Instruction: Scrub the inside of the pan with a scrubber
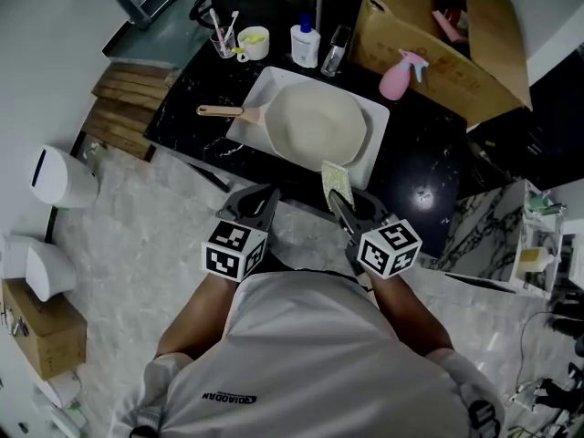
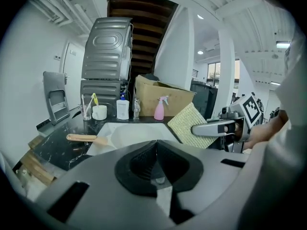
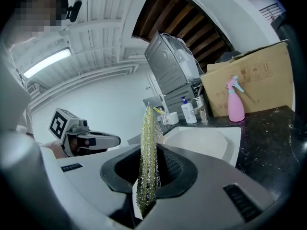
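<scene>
Head view dim, with darkened corners; one small glare spot shines on the black counter (image 1: 422,193); both gripper views brighter, lit by a ceiling light strip (image 3: 45,63) and pale walls; strong fisheye bending, black rims; nearest foreground soft, slightly blurred.

You stand at a black marble counter (image 1: 420,181) in a white-walled room.
Pale marble floor (image 1: 137,235) runs under you. Wooden slats (image 1: 128,99) lie left of the counter and a cardboard box (image 1: 411,35) sits at its far right. The underside of a dark wooden staircase (image 2: 144,18) rises behind, and a ceiling strip light (image 3: 48,61) glows overhead.
</scene>
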A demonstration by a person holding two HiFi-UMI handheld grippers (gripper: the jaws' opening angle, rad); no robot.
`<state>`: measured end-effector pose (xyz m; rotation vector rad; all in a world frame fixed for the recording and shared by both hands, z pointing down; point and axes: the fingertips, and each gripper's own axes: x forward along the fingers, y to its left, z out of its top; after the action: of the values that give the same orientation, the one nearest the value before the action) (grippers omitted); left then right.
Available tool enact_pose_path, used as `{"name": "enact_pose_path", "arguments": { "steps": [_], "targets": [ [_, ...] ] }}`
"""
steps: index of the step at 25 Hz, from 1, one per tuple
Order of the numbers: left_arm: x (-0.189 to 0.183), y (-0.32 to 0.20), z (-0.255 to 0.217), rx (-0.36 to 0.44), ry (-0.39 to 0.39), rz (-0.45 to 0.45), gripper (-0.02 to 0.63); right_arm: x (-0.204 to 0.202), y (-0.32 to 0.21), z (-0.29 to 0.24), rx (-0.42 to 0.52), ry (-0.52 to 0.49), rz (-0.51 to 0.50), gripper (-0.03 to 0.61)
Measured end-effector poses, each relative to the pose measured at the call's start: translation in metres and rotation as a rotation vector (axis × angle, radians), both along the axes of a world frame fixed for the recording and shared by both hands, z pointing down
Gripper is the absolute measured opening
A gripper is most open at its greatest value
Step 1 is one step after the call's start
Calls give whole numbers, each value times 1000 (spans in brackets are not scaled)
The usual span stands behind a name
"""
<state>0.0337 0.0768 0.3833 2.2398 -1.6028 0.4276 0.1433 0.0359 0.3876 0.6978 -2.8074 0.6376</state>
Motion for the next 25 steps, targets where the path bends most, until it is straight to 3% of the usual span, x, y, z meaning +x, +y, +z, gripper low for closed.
{"name": "enact_pose_path", "arguments": {
  "steps": [14,25],
  "targets": [
    [-89,-125,-1,-30,3,262,15,-86,-94,1,-32,76,223,81],
    [-136,-179,21,-54,-92,418,15,-120,-123,9,-46,95,395,81]
  ]
}}
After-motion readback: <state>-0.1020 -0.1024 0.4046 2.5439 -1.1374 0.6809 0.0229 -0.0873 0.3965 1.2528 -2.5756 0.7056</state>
